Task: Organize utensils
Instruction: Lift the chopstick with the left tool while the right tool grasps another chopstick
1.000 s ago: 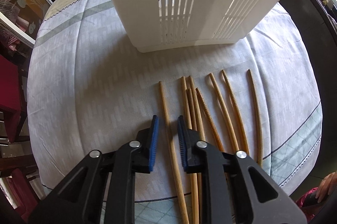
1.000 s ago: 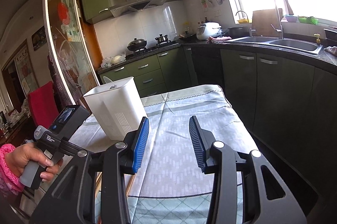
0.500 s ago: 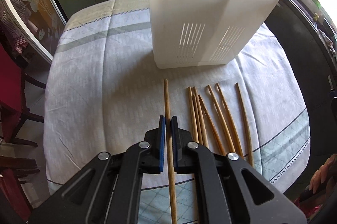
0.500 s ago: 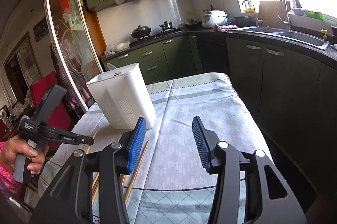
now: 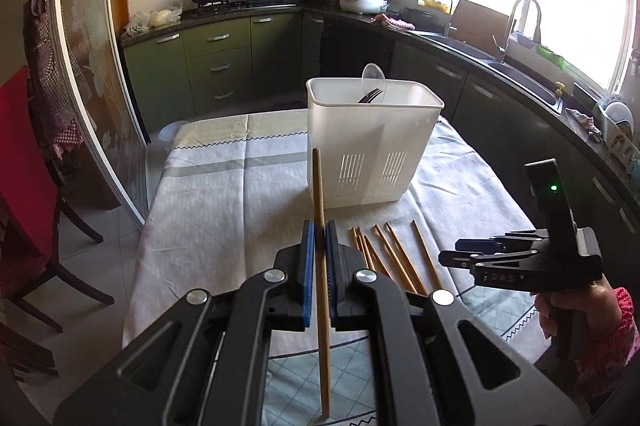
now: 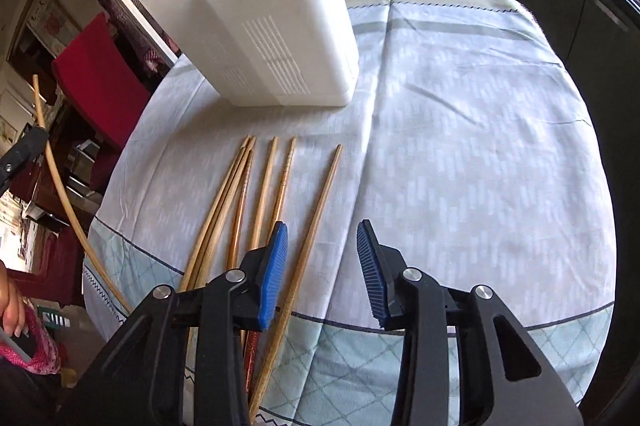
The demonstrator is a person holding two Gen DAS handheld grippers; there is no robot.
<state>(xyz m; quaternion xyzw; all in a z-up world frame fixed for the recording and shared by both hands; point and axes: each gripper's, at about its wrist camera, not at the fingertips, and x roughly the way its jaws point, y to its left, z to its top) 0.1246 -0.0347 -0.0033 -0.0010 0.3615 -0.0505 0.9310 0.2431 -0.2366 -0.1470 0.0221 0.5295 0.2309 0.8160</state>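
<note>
Our left claw (image 5: 319, 242) clamped on one chopstick (image 5: 320, 210) lifted above the table (image 5: 224, 202), right claw (image 6: 322, 258) apart over six chopsticks (image 6: 256, 194) on the pale cloth, white bin (image 5: 372, 142) behind, green cabinets (image 5: 216, 62) around us

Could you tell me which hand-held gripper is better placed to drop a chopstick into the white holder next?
Left. The left hand-held gripper is shut on a chopstick, raised before the white holder; the right hand-held gripper is open and empty.
</note>
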